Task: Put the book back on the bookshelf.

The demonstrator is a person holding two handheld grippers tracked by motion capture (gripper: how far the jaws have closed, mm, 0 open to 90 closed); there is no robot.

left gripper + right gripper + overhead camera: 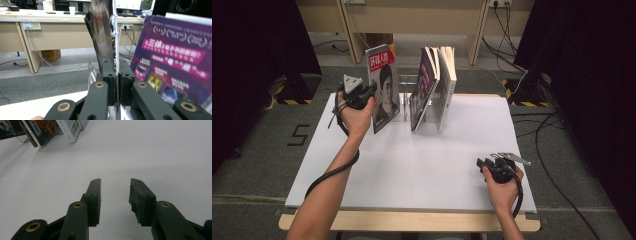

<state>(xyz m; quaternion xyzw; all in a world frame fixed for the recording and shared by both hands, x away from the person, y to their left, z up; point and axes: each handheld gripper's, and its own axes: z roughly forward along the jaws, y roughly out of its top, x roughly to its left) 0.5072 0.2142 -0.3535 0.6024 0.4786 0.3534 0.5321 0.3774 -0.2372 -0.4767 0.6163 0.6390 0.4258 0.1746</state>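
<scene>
A magazine with a red header and a portrait cover stands tilted at the back of the white table, left of a clear rack. My left gripper is shut on its left edge. In the left gripper view the jaws pinch the thin, blurred edge of the magazine. A purple-covered book leans close on the right. Two or three books lean in the rack. My right gripper rests low at the front right, and its jaws stand open over bare table.
The bottoms of the leaning books and the rack sit far off at the top left of the right gripper view. Behind the table are wooden desk legs. Cables trail on the floor at the right.
</scene>
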